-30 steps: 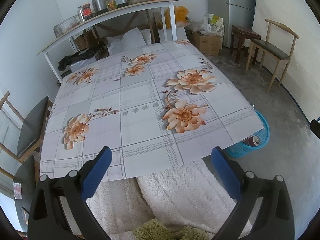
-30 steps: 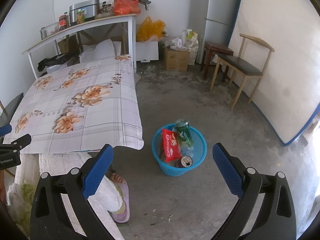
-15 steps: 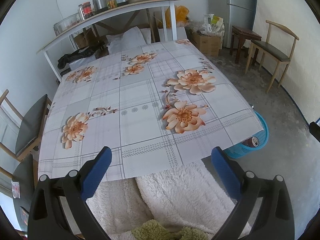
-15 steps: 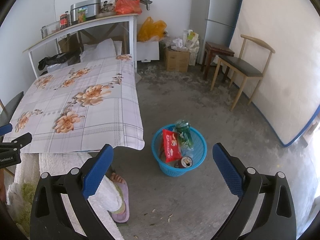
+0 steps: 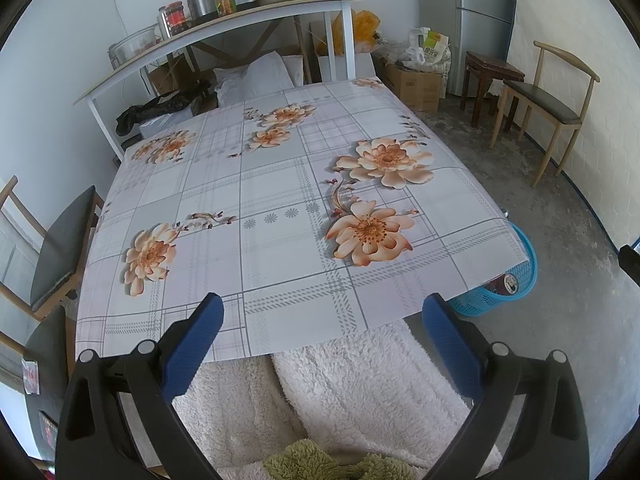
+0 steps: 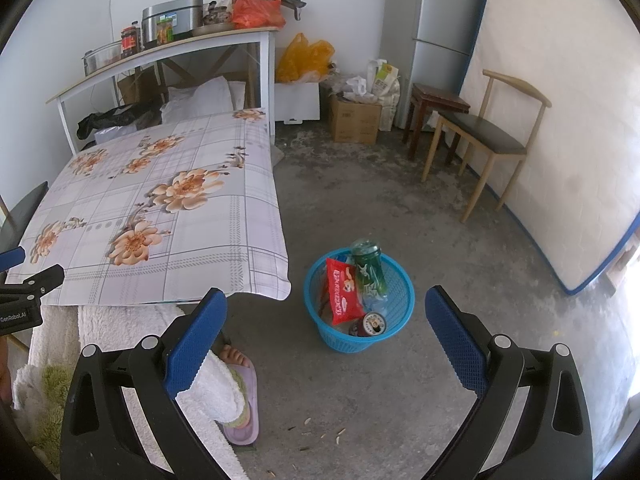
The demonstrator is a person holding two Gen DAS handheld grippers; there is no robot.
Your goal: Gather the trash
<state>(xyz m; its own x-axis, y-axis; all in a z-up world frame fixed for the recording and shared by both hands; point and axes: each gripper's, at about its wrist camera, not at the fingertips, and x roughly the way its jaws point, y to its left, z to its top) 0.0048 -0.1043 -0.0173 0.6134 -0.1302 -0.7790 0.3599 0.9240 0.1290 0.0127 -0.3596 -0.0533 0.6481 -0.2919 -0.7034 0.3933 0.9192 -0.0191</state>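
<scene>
A blue plastic basket [image 6: 405, 300] stands on the concrete floor beside the table's near right corner. In it are a red snack bag [image 6: 342, 290], a green bottle [image 6: 369, 270] and a can [image 6: 374, 323]. In the left wrist view the basket [image 5: 520, 282] is half hidden under the tablecloth. My right gripper [image 6: 326, 304] is open and empty, held above the floor just short of the basket. My left gripper [image 5: 322, 312] is open and empty over the table's near edge. The floral tablecloth [image 5: 280, 216] shows no trash on it.
A wooden chair [image 6: 486, 136] and a stool [image 6: 438, 102] stand by the right wall, with a cardboard box [image 6: 354, 118] and a fridge [image 6: 438, 28] behind. A cluttered shelf [image 5: 224, 16] stands past the table. My legs in white fleece [image 5: 352, 392] and a slippered foot [image 6: 240, 364] are below.
Both views have shifted only slightly. Both grippers stay open and empty; the basket and its contents have not moved.
</scene>
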